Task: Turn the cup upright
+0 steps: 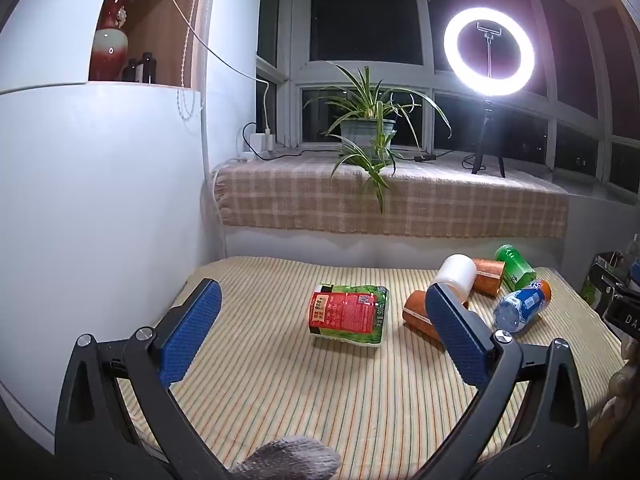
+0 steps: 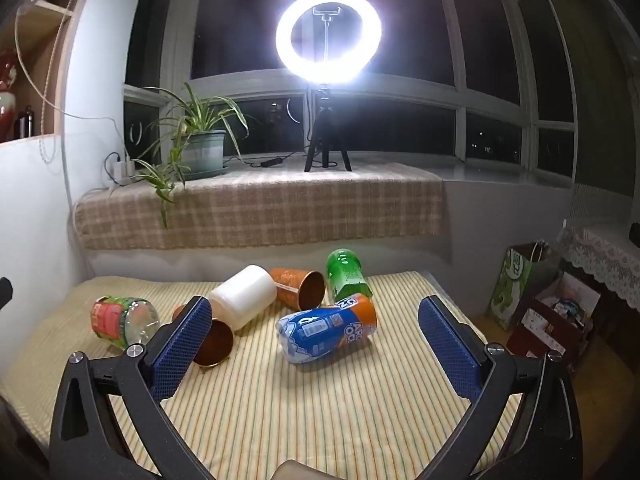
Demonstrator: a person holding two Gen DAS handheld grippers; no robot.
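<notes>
Right wrist view: right gripper [image 2: 316, 340] has its blue pads spread wide, nothing between them, hovering above the striped yellow tablecloth [image 2: 320, 408].

Landmark is the white cylindrical plastic cup [image 2: 244, 295], lying on its side, closed end toward the window. Long axis runs diagonally, near-left to far-right in this view.

- Copper-orange paper cup [image 2: 298, 286] lies on its side touching the white cup's far-right flank, open mouth facing the camera and slightly right.
- Second copper-orange cup [image 2: 214, 342] lies just in front-left of the white cup, partly hidden behind the right gripper's left pad; mouth faces the camera.
- Blue-and-orange soda bottle [image 2: 328, 330] lies in front-right of the white cup, directly ahead of the claw's centre, so it blocks a straight reach to the far orange cup.
- Green plastic bottle [image 2: 346, 274] lies right of and behind the white cup.
- Red-and-green labelled clear bottle [image 2: 120, 320] lies well left of it.

Left wrist view: left gripper [image 1: 324, 336] is also agape and empty, aimed at the red-and-green bottle [image 1: 348, 312]; the cups sit off to its right.

Judgement: right hand is nearer the cups. The near orange cup looks easiest, with a sideways grip across its wall.
</notes>
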